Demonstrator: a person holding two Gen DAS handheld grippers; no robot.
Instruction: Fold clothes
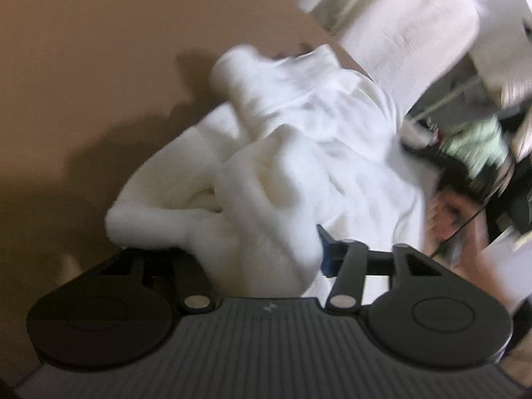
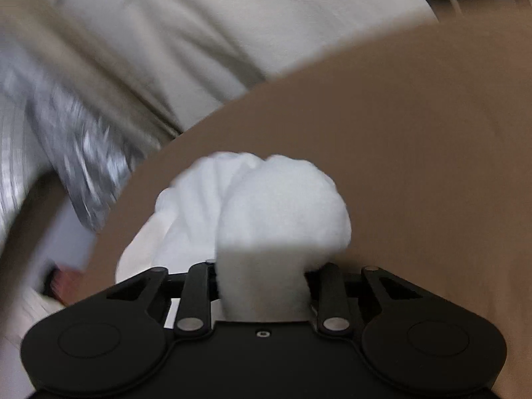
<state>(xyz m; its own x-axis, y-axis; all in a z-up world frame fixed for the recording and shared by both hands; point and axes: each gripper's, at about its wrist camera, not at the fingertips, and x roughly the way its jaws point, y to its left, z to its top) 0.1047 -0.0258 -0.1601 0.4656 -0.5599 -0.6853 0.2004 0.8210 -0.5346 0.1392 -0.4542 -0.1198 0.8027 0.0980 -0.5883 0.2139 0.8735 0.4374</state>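
Observation:
A white garment (image 1: 299, 153) lies bunched on the brown table (image 1: 83, 66). My left gripper (image 1: 259, 249) has a thick fold of it between its fingers. The blue pad of the right finger (image 1: 327, 252) presses on the cloth, and the cloth hides the left finger. In the right wrist view another bunch of the white garment (image 2: 272, 206) bulges out above my right gripper (image 2: 262, 266), which is shut on it over the brown table (image 2: 415, 133). Both views are blurred.
A person's hand (image 1: 449, 212) and a dark device with a green part (image 1: 478, 146) are at the garment's right edge. Beige fabric (image 1: 399, 10) lies beyond the table edge. Beige fabric (image 2: 166, 33) and a silvery striped thing (image 2: 66, 133) are off the table's left.

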